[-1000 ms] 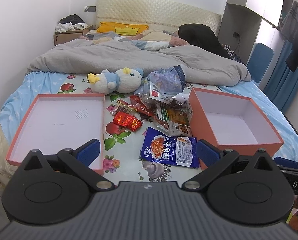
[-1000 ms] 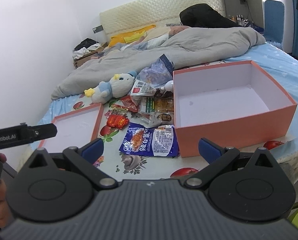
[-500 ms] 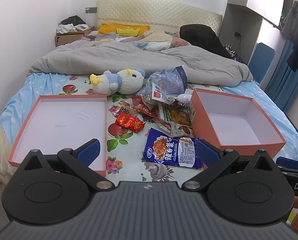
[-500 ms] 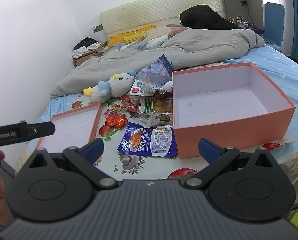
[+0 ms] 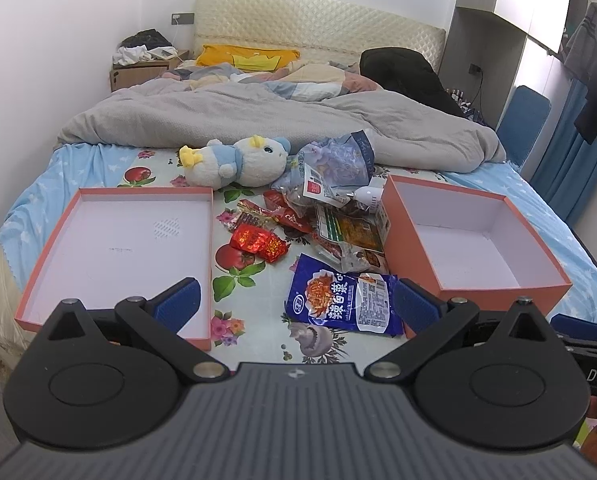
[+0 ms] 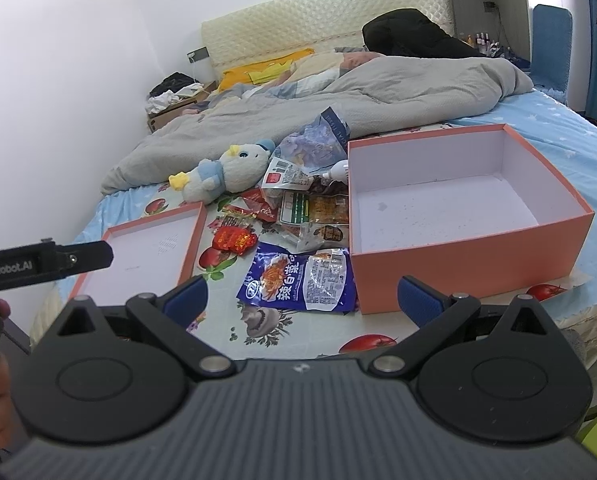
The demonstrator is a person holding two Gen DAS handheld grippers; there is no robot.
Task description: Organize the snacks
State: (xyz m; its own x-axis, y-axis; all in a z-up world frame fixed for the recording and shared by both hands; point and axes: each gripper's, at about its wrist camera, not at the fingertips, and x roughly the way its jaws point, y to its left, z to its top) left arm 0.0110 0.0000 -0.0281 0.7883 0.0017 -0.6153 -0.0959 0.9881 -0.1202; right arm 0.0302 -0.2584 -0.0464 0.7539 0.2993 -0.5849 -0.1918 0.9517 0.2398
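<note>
Both grippers, left gripper (image 5: 296,306) and right gripper (image 6: 300,300), hover with jaws spread, holding nothing. Blue snack packet (image 5: 344,300) lies at 12 o'clock, touching the orange box (image 5: 418,248); box lid (image 5: 46,260) at 10 o'clock, plush toy (image 5: 238,162) beyond.

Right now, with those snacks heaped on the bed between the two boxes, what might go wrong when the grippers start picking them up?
1. The blue packet lies flat on soft bedding, so open fingers may slide over it or pinch the sheet.
2. The packets in the pile overlap; lifting one could drag others.
3. The blue packet touches the deep box, so the right gripper might bump that wall.
</note>
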